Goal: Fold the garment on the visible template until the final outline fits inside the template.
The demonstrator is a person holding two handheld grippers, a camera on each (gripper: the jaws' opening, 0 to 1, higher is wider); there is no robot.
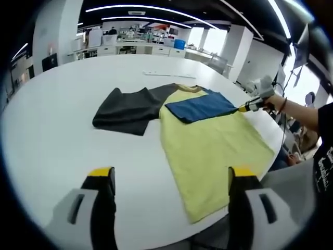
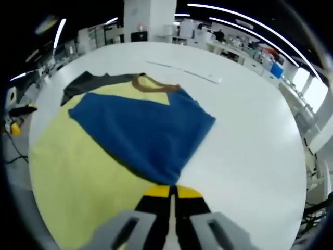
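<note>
R tongs (image 2: 170,191) apparently on blue sleeve (image 2: 145,130)

No text, label, brand or number can be read in either view. Pale marks stand on the person's dark sleeve (image 1: 323,161) at the right edge of the left gripper view, but they are too blurred to make out as letters.

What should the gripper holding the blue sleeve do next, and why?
Probably carry the blue sleeve further across the yellow shirt body, then let go. The right gripper is shut on the sleeve's edge, and the sleeve lies only partly folded over.
</note>
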